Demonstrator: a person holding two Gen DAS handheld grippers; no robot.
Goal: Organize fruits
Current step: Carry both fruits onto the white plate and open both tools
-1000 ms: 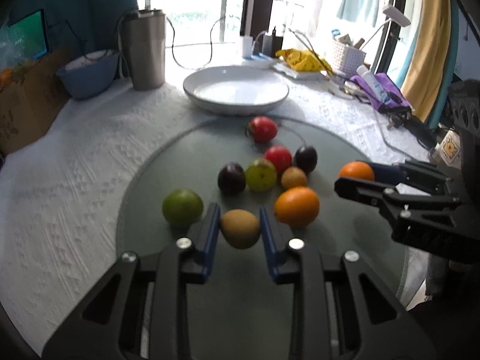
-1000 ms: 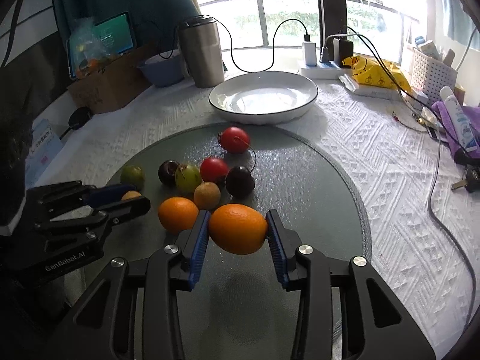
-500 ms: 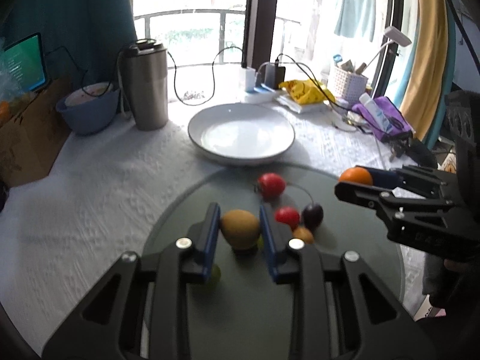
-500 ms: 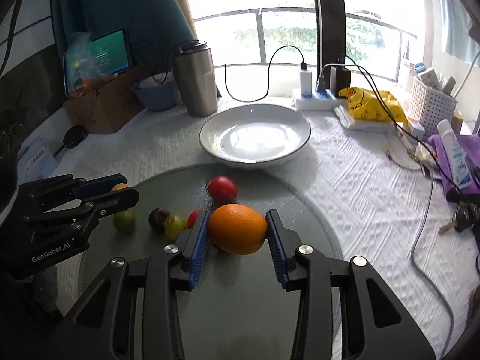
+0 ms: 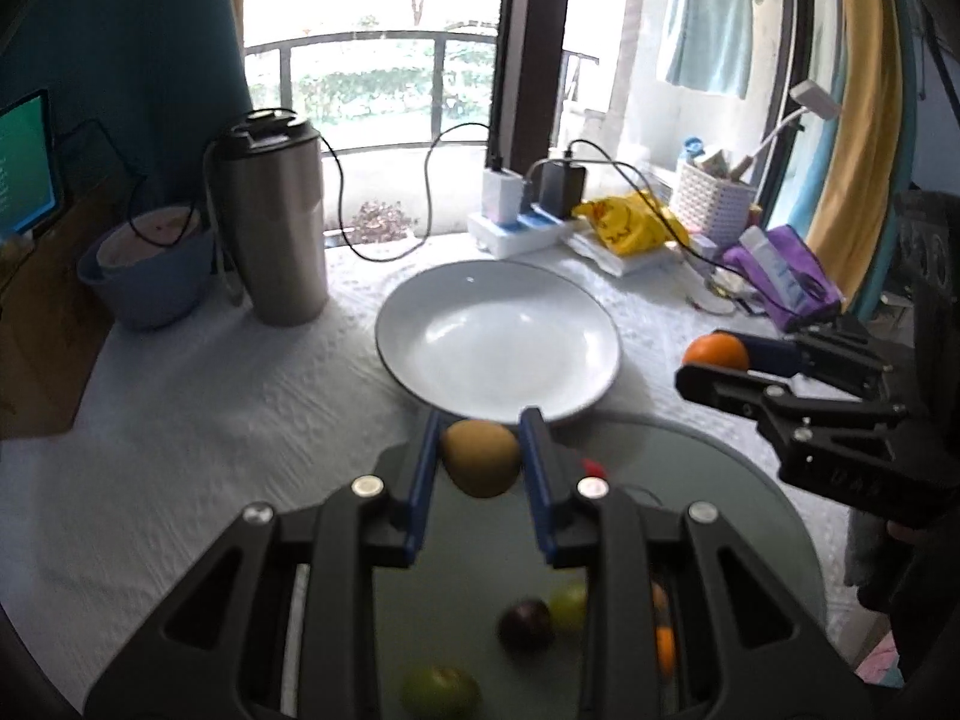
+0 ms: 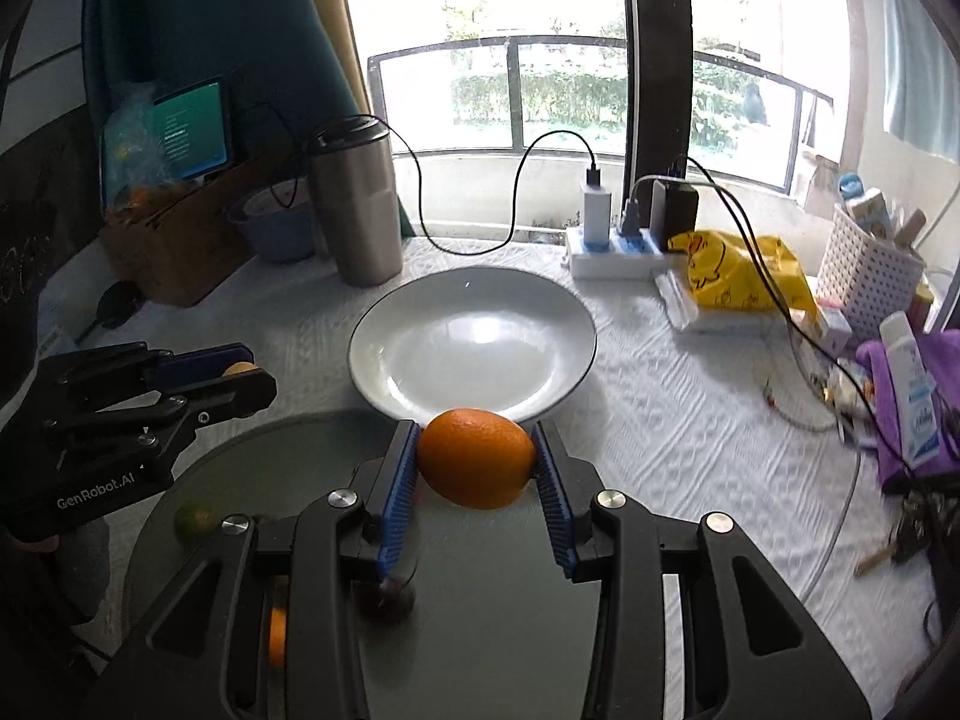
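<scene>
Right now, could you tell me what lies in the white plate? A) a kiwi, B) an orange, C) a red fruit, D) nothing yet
D: the white plate shows only bare glaze, while the orange sits clamped in the right gripper and the kiwi in the left gripper.

Right tongs (image 6: 475,468) clamp an orange (image 6: 475,457) — white plate (image 6: 384,324) just beyond.

Left gripper (image 5: 480,462) clamps kiwi (image 5: 480,465); plate (image 5: 420,372) just ahead of it, tumbler (image 5: 270,222) ahead-left, bowl (image 5: 150,294) left of tumbler. Right gripper (image 6: 474,468) clamps orange (image 6: 476,465), same plate ahead, power strip (image 6: 618,255) behind plate, basket (image 6: 864,282) far right. Glass disc (image 6: 480,600) under both, loose fruit behind the fingers.
</scene>
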